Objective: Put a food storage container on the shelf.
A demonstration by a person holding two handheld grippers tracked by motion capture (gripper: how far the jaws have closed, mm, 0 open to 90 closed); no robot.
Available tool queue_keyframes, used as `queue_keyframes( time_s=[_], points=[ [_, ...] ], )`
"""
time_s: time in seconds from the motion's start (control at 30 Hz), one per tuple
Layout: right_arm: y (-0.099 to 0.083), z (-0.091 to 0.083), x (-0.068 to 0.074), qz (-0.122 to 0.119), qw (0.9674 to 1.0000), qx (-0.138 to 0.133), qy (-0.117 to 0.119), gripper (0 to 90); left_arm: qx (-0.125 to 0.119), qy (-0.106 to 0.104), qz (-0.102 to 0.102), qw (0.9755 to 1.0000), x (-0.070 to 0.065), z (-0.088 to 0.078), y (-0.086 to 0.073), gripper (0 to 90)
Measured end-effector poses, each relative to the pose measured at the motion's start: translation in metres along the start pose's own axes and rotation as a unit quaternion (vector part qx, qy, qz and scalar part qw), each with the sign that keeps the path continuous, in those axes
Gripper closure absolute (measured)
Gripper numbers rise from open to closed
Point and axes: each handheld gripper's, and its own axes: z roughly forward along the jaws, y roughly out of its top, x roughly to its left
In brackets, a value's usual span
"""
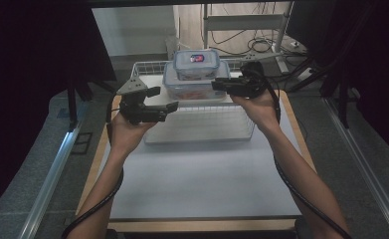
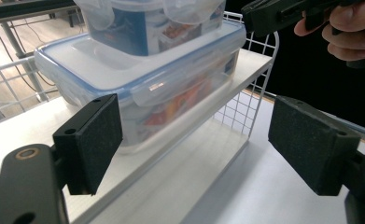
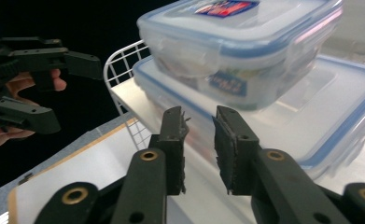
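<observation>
Two clear lidded containers with blue seals are stacked: a small one [image 1: 197,63] [image 2: 147,23] [image 3: 245,42] on a large one [image 1: 194,85] [image 2: 138,79] [image 3: 320,116]. They stand on the white top of a wire rack [image 1: 202,124] [image 2: 26,126]. My left gripper [image 1: 166,98] [image 2: 196,140] is held left of the stack, open wide, with nothing between its pads. My right gripper [image 1: 216,85] [image 3: 200,140] hovers at the stack's right side. Its jaws stand a narrow gap apart, with nothing in it.
The rack stands at the far end of a white table [image 1: 202,174] with a wooden edge. Behind it are a metal frame and cables [image 1: 251,45] on the floor. Dark curtains flank both sides. A cable [image 1: 291,184] trails along each forearm.
</observation>
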Motion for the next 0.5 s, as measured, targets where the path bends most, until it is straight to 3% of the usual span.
queue_keyframes(
  time_s=[0.5],
  points=[
    [-0.026,-0.008,0.014,-0.011,0.9998,0.005,0.015,57.2,0.014,-0.004,-0.002,0.9999,-0.012,-0.001,-0.025,14.6]
  ],
)
